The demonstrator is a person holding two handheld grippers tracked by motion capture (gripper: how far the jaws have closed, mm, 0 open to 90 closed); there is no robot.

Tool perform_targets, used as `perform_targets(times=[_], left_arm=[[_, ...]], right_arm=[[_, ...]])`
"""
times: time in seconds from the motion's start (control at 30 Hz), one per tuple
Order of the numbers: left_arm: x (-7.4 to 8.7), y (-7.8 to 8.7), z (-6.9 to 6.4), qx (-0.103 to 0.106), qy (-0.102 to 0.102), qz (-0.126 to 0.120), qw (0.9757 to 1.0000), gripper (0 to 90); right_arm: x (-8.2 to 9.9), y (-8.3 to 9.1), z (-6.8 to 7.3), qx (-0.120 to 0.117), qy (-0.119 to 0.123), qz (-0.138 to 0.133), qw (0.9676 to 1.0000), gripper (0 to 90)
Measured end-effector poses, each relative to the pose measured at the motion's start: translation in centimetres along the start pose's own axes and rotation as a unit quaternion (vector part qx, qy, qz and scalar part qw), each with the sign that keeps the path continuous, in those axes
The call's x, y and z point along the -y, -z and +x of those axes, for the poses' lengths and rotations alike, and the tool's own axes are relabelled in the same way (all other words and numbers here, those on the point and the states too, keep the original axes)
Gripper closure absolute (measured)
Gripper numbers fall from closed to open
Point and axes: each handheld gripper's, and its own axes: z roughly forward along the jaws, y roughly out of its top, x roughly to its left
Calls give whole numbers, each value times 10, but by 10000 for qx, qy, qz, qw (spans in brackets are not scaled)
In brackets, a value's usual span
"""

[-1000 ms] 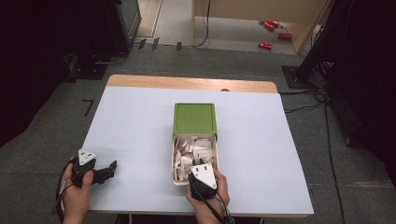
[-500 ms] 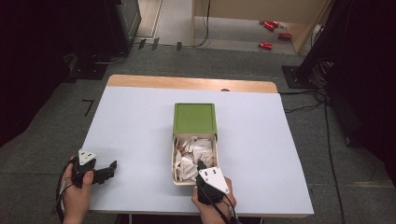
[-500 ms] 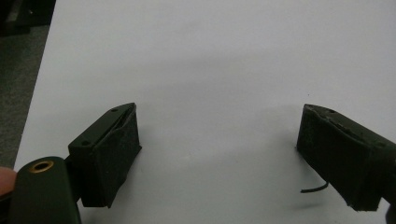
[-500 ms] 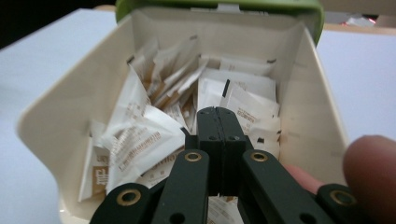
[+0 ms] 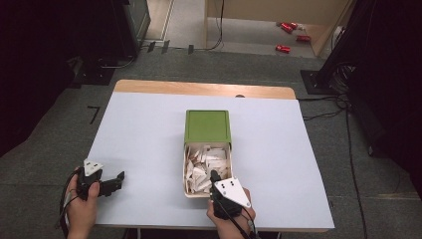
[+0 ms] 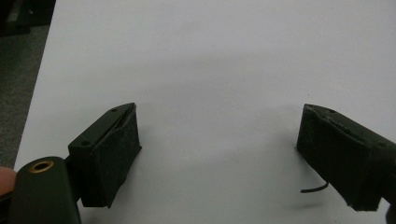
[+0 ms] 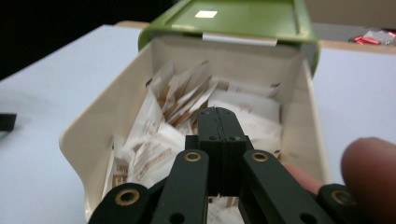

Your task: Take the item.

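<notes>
The paper packets (image 5: 205, 167) heaped in the one cream box (image 5: 187, 172) at the middle of the tabletop (image 5: 139, 144) look light, thin and crinkly, best pinched by a free edge; they overlap too much to count. The right gripper (image 7: 218, 122), at the lower middle of its own view, has its jaws closed together with no packet seen between them, while the left gripper (image 6: 217, 154) rests wide open on bare tabletop; one green lid (image 5: 208, 126) is slid back.

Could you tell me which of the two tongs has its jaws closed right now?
The right tongs, over the open box of paper packets: jaws pressed together. The left tongs stand wide open over the bare table.
</notes>
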Motion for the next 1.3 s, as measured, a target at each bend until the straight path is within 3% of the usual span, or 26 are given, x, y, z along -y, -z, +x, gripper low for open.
perform_targets(times=[0.17, 0.23, 0.27, 0.3, 0.5, 0.53, 0.6, 0.77, 0.87, 1.0, 1.23, 1.3], left_arm=[[0, 0, 0, 1, 1, -2, 10000, 136], [0, 0, 0, 1, -1, -2, 10000, 136], [0, 0, 0, 1, -1, -2, 10000, 136], [0, 0, 0, 3, 1, -3, 10000, 136], [0, 0, 0, 12, 9, -7, 10000, 136], [0, 0, 0, 12, 8, -7, 10000, 136], [0, 0, 0, 14, 11, -8, 10000, 136], [0, 0, 0, 11, 10, -8, 10000, 136], [0, 0, 0, 7, 6, -6, 10000, 136], [0, 0, 0, 4, 3, -3, 10000, 136], [0, 0, 0, 3, 3, -3, 10000, 136], [0, 0, 0, 3, 2, -2, 10000, 136]], right_arm=[[5, -9, 7, 24, -90, 64, 9999, 731], [5, -16, 14, 249, -7, 90, 9997, 671], [5, -16, 14, 249, -7, 90, 9997, 671], [5, -23, 18, 445, 41, 150, 9989, 634], [7, -32, 25, 772, 245, 317, 9962, 639], [8, -33, 24, 906, 278, 370, 9948, 677], [8, -33, 24, 935, 293, 383, 9945, 692], [11, -28, 20, 856, 202, 426, 9952, 786], [11, -24, 16, 744, 126, 417, 9963, 900], [9, -22, 11, 566, 65, 453, 9974, 900], [5, -13, 9, 511, 96, 177, 9985, 900], [2, -7, 8, 361, 95, 28, 9993, 900]])
